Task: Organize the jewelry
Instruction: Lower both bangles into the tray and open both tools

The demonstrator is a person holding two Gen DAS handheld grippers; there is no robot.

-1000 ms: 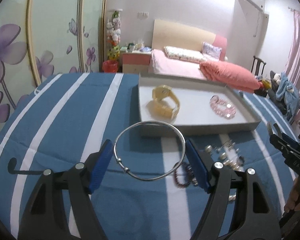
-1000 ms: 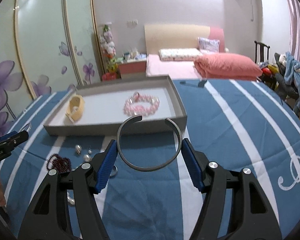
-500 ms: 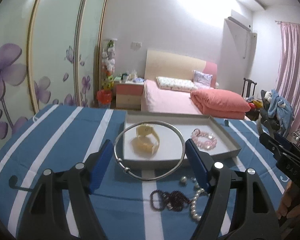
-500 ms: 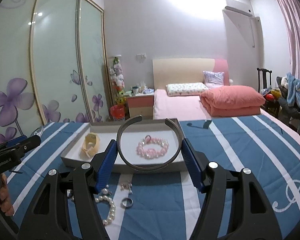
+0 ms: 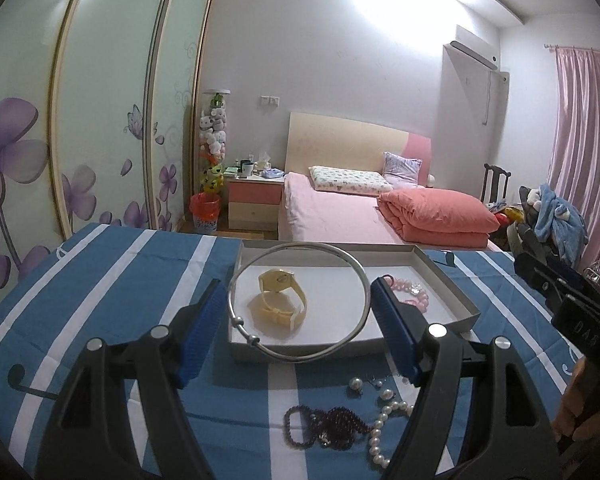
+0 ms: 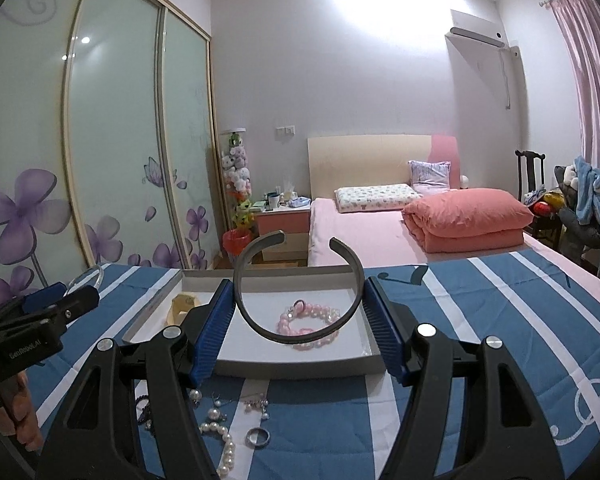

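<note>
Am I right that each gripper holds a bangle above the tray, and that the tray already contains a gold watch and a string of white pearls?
Not quite. The bracelet beside the gold watch in the tray is of pink beads, as the right wrist view shows. The white pearls lie outside it on the striped cloth. The left gripper and right gripper each do hold a bangle.

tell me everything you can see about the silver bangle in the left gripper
The silver bangle is a thin, round, shiny metal-looking hoop, closed, with two small beads on its lower left. It is clamped by its sides between the blue pads of the left gripper, held clear of the striped cloth with its ring facing the camera. Through it show the gold watch and the grey tray.
</note>
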